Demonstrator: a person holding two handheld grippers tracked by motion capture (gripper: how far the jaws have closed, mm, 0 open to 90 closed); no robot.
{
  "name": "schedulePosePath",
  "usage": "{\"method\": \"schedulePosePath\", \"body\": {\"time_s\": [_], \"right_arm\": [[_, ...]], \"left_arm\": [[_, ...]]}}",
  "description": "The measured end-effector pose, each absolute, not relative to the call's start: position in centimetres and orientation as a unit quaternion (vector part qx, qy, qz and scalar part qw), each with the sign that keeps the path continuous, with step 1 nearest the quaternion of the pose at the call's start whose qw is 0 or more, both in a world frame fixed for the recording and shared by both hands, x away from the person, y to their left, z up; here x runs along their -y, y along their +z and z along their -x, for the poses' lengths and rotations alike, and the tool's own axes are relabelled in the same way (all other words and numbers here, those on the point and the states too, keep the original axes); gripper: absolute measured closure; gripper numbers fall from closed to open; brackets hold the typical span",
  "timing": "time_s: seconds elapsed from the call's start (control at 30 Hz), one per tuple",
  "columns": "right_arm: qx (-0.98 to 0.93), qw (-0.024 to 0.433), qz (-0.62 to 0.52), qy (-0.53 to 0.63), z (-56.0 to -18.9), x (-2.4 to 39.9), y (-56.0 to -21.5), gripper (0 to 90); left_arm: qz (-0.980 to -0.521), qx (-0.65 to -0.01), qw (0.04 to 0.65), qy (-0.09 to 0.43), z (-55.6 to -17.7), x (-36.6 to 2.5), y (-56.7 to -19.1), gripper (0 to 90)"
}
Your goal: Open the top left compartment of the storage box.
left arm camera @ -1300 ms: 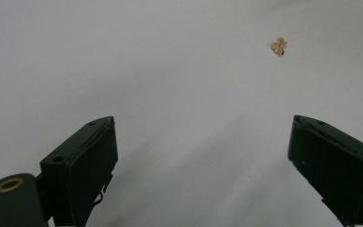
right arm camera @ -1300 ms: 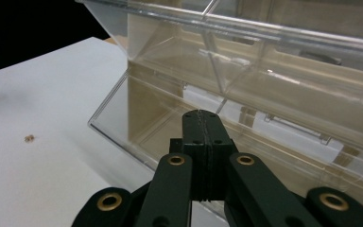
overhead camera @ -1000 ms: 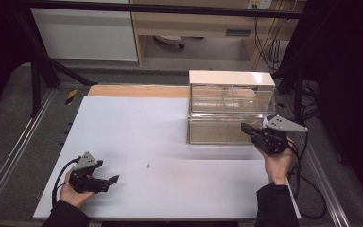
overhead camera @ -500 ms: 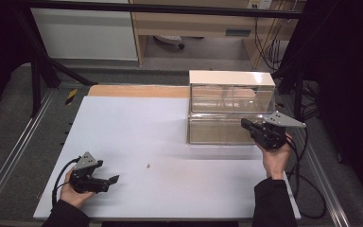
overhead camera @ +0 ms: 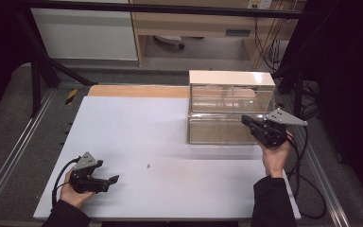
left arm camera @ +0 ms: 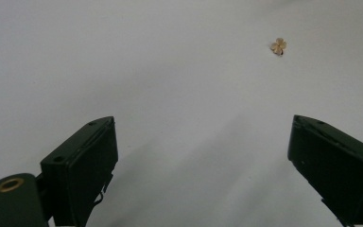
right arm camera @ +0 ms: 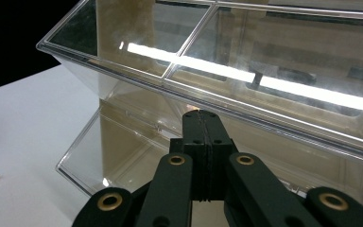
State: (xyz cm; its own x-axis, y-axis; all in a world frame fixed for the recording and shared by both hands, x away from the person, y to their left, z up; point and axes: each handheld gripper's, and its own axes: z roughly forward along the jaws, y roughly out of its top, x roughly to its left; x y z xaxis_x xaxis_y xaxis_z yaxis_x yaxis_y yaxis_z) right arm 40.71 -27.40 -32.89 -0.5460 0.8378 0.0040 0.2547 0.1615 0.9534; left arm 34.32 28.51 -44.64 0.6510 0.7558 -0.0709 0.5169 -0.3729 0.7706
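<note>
Starting at the near left of the white tabletop (overhead camera: 137, 137), you've got the left gripper (overhead camera: 115, 178) low over the surface, its two black jaws standing wide apart with nothing between them. Through the left gripper view those jaws frame bare white table, and beyond them, up and to the right, lies the tiny gold clover-shaped piece (left arm camera: 278, 45), alone on the surface. In the high view that speck (overhead camera: 148, 166) lies just right of and slightly beyond the left jaws, near but not touching.

Moving right, the clear plastic two-tier box with the pale lid (overhead camera: 230, 106) stands at the far right of the table, its long side running left to right. Your right gripper (overhead camera: 244, 120) is raised in front of its right end, jaws pressed fully together and gripping nothing that I can see. In the right gripper view the closed tips (right arm camera: 202, 118) sit just beneath the edge of the upper tier (right arm camera: 264, 80); touching or just short, I can't tell.

The relation that counts, I'd judge: the box edge lies directly ahead of and above your right jaws, and its long axis runs across them. That hand is far nearer the box.
</note>
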Motion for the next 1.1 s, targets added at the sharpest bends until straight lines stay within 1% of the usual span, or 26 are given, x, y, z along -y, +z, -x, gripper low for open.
{"method": "schedulePosePath", "body": {"time_s": [0.57,1.1], "right_arm": [[-0.702,0.294,-0.380,0.525,-40.3,27.4,-32.9,90.0],[-0.697,0.304,-0.374,0.532,-40.1,27.6,-31.2,90.0]], "left_arm": [[-0.815,-0.390,0.402,0.149,-34.3,-28.5,-44.6,8.9],[-0.815,-0.391,0.402,0.149,-34.3,-28.5,-44.6,8.9]]}}
